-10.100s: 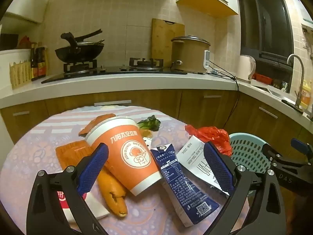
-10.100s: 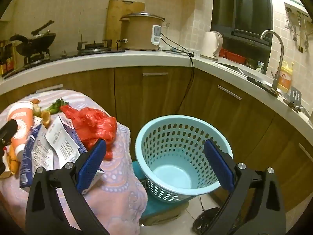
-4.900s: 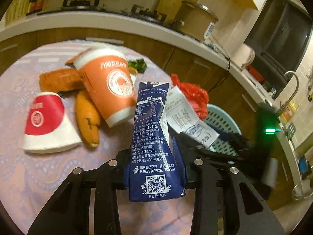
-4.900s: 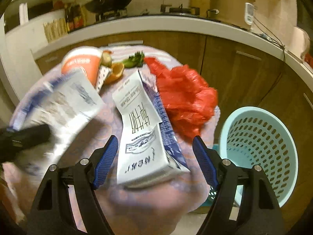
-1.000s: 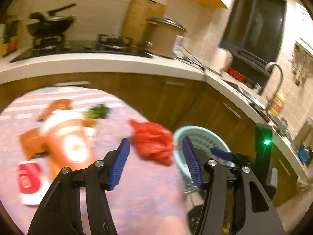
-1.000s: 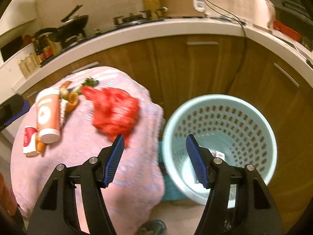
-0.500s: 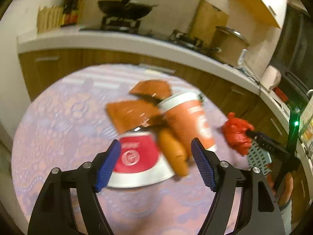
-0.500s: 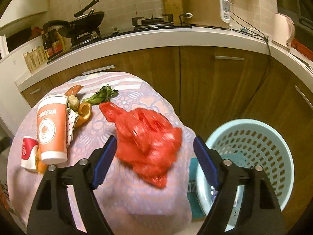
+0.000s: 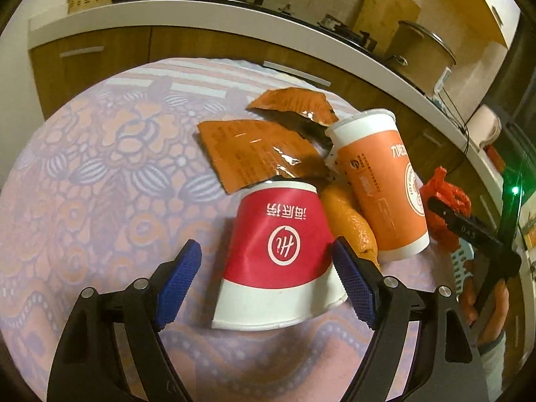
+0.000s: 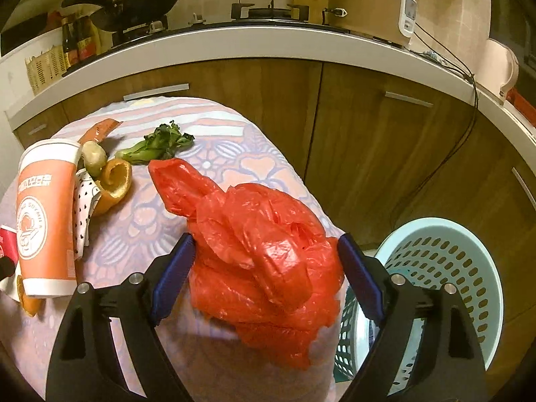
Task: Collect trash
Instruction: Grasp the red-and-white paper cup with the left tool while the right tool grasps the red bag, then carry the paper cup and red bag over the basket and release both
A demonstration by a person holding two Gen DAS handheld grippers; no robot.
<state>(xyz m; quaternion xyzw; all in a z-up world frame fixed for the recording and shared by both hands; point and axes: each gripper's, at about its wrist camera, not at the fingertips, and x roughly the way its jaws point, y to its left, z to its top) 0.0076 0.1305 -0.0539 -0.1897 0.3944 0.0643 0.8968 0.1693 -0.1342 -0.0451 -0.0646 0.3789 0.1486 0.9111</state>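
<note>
A red paper cup [image 9: 278,244] lies on its side on the patterned tablecloth [image 9: 100,184]. My left gripper [image 9: 266,264] stands open astride it, its pads clear of the cup's sides. Beside the cup lie an orange peel [image 9: 351,224], a tall orange cup [image 9: 382,181] and two torn orange wrappers [image 9: 254,154]. A crumpled red plastic bag [image 10: 264,258] sits at the table's edge. My right gripper [image 10: 264,261] straddles it with its jaws opening, the bag between them and not squeezed. The light blue basket [image 10: 452,268] stands on the floor to the right.
Green leaves [image 10: 160,147], a curled orange peel [image 10: 115,181] and a spotted paper scrap [image 10: 82,207] lie near the orange cup [image 10: 43,211]. Wooden cabinets [image 10: 368,134] and a counter with a rice cooker [image 10: 372,0] ring the table. A person's hand [image 9: 489,305] shows at the right.
Both grippers swung from the basket back over the table and their jaws widened. The left now frames the red cup, the right has closed in on the red bag.
</note>
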